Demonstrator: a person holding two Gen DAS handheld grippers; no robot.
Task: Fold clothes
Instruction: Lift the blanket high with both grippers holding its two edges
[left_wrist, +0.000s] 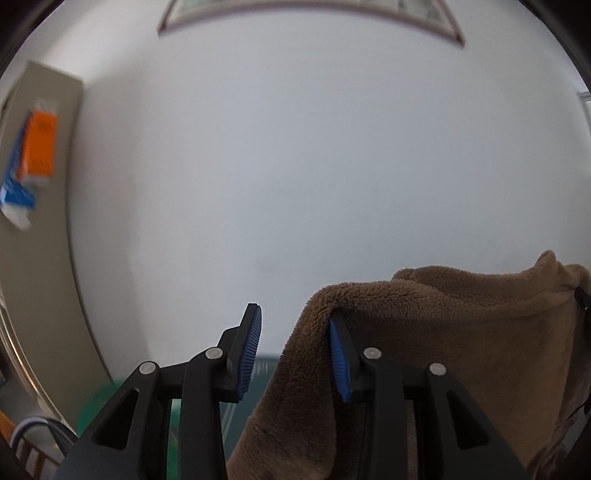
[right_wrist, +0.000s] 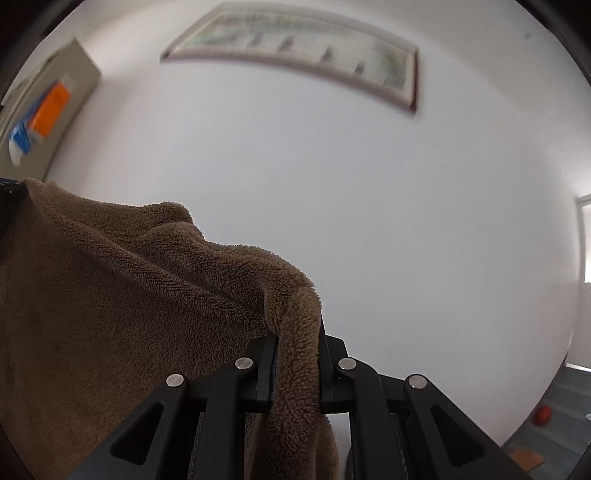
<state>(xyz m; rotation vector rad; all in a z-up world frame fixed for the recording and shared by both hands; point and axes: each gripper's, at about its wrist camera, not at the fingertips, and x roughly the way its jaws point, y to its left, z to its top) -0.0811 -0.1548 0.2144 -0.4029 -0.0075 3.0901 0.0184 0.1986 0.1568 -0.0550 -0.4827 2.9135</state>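
Observation:
A brown fleece cloth (left_wrist: 461, 339) hangs in the air between my two grippers, in front of a white wall. In the left wrist view my left gripper (left_wrist: 295, 350) stands open; the cloth is draped over its right finger (left_wrist: 341, 354) and the left finger (left_wrist: 251, 350) is bare. In the right wrist view my right gripper (right_wrist: 297, 365) is shut on a bunched edge of the same cloth (right_wrist: 122, 295), which spreads out to the left and hangs below the fingers.
A framed picture (right_wrist: 303, 62) hangs high on the white wall. A beige cabinet (left_wrist: 40, 236) with orange and blue boxes (left_wrist: 37, 147) stands at the left. A doorway (right_wrist: 583, 240) and tiled floor with a red ball (right_wrist: 543, 415) are at the right.

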